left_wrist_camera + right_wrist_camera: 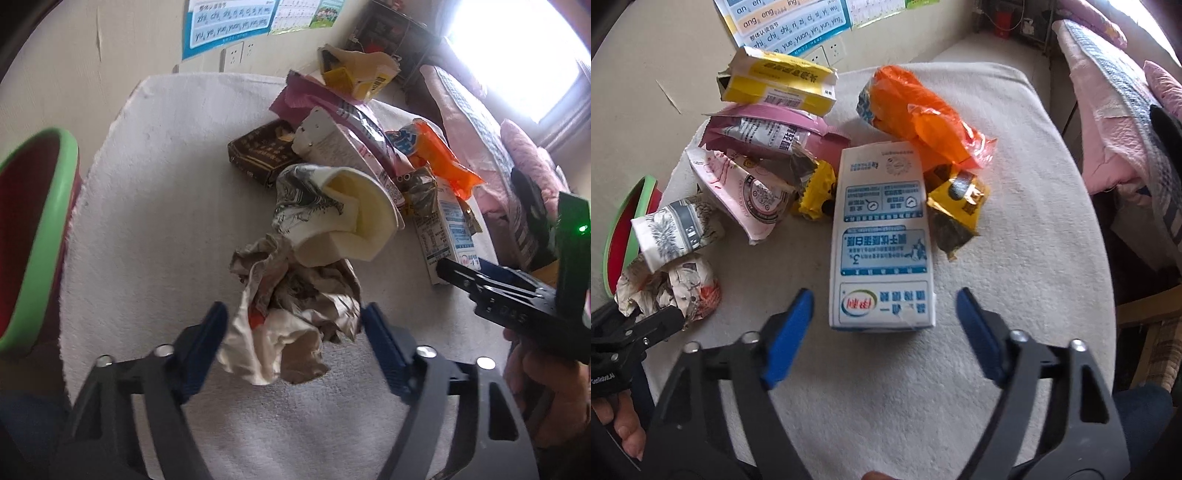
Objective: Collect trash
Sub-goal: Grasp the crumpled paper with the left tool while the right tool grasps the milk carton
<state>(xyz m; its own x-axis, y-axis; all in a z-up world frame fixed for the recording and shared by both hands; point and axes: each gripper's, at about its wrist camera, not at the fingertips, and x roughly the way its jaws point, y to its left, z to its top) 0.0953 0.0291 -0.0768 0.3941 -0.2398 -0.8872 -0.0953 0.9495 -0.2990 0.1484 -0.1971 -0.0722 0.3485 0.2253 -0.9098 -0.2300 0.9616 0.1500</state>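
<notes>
Home bedroom; pink quilts (1108,122); pinyin poster (790,26)

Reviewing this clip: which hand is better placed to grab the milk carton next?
Right. The right gripper has its open fingers on either side of the milk carton, not yet touching. The left gripper is already astride the crumpled paper wad, with the carton off to its side.

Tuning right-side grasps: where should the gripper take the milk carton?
Across the near end of the milk carton, one pad on each long side, coming from above. It lies flat, lengthwise toward the right gripper, narrower than the open jaws, sides clear.
</notes>
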